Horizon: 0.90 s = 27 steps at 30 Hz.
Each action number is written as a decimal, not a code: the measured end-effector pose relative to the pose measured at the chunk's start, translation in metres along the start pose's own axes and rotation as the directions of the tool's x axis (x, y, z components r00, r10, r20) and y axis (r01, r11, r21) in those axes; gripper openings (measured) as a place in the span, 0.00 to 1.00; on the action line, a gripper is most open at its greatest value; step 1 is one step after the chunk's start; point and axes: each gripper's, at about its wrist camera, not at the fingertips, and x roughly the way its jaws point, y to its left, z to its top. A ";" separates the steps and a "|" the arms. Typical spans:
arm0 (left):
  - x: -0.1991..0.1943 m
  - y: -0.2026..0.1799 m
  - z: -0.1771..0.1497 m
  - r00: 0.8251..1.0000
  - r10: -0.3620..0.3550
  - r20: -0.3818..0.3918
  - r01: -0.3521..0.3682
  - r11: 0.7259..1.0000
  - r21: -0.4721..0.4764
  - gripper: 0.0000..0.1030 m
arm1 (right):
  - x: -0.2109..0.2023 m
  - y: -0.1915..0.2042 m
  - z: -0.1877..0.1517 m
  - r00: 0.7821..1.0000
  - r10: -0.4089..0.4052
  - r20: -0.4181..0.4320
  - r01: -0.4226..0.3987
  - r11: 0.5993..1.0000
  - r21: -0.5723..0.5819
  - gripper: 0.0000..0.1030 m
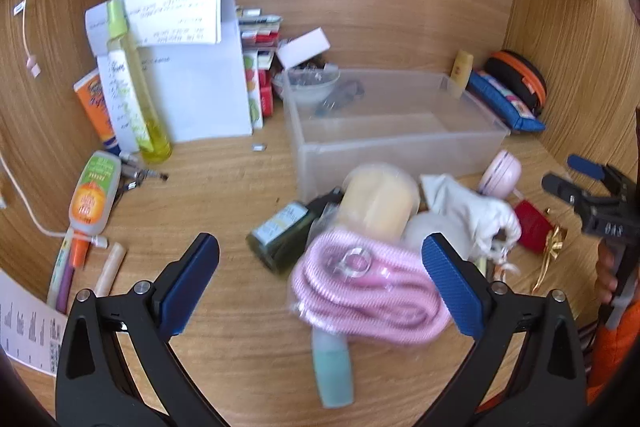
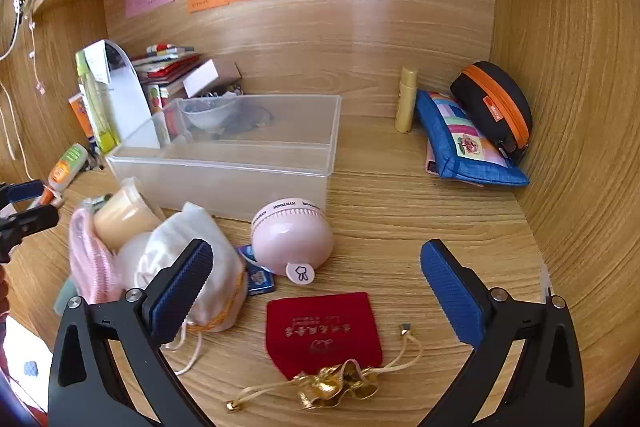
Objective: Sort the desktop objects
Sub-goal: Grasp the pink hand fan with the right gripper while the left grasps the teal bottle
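A clear plastic bin (image 1: 400, 143) (image 2: 224, 171) stands mid-desk, holding a small bowl and dark items. In front of it lies a pile: a pink coiled cable in a clear bag (image 1: 368, 287) (image 2: 90, 267), a cream jar (image 1: 380, 203) (image 2: 124, 217), a dark green bottle (image 1: 280, 231), a teal tube (image 1: 334, 375), a white cloth pouch (image 1: 472, 211) (image 2: 192, 267), a pink round gadget (image 1: 500, 175) (image 2: 292, 239) and a red pouch (image 2: 322, 333) (image 1: 532, 225). My left gripper (image 1: 320, 283) is open, its right finger beside the pink cable. My right gripper (image 2: 316, 291) is open above the red pouch.
Bottles, tubes and pens (image 1: 94, 187) lie at the left by a white paper stand (image 1: 200, 83). A blue pencil case (image 2: 464, 143), a black-orange case (image 2: 496, 107) and a yellow tube (image 2: 406, 99) sit at the back right. A gold ribbon (image 2: 336, 385) lies near the front.
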 end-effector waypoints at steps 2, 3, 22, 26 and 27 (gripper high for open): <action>0.000 0.001 -0.006 1.000 0.008 -0.016 -0.008 1.000 0.004 1.00 | 0.004 -0.002 0.002 1.000 -0.006 -0.009 0.005 1.000 -0.005 1.00; 0.000 0.001 -0.008 1.000 0.003 -0.026 -0.003 1.000 0.005 1.00 | 0.006 -0.004 0.002 1.000 -0.004 -0.016 0.004 1.000 -0.006 1.00; 0.024 0.020 -0.055 0.975 -0.072 -0.212 0.061 0.996 -0.058 0.81 | 0.052 -0.019 0.013 0.989 0.002 -0.147 -0.007 0.999 -0.039 1.00; 0.031 0.016 -0.062 0.967 -0.077 -0.243 0.066 0.996 -0.052 0.66 | 0.061 -0.017 0.015 0.986 0.003 -0.165 -0.013 0.998 -0.058 1.00; 0.030 0.015 -0.064 0.969 -0.067 -0.239 0.058 0.997 -0.042 0.66 | 0.064 -0.017 0.015 0.986 0.009 -0.168 -0.019 0.998 -0.062 1.00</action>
